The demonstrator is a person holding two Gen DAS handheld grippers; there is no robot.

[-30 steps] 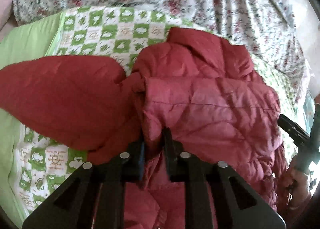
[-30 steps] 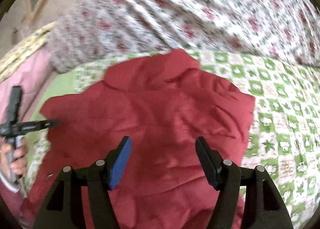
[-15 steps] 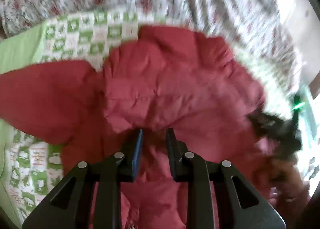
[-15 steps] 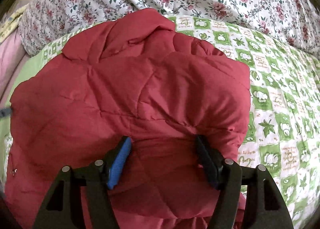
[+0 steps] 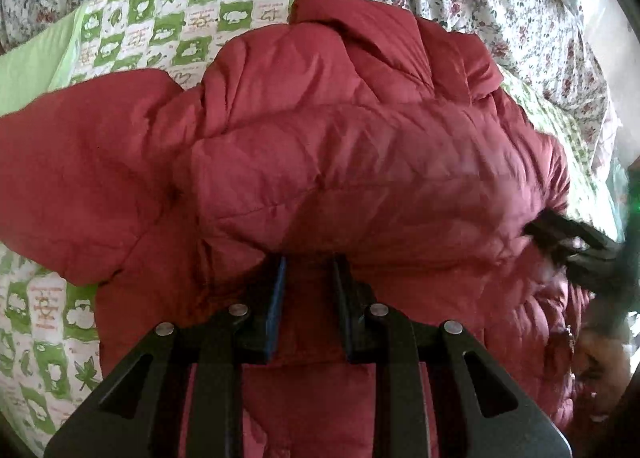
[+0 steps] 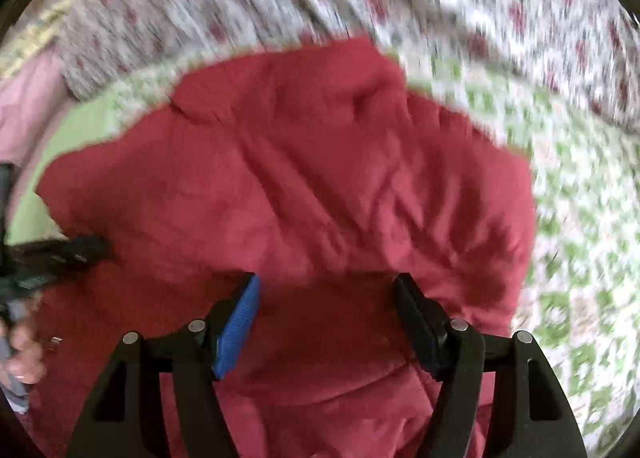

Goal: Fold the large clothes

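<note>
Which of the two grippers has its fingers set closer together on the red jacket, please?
The left gripper: its fingers stand narrowly apart with a pinch of the red jacket between them, while the right gripper stands wide over the padded fabric.

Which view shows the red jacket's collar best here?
The left wrist view. The jacket is sharp there, and its collar stands out clearly against the green checked quilt. The right wrist view shows the collar too, but blurred.
</note>
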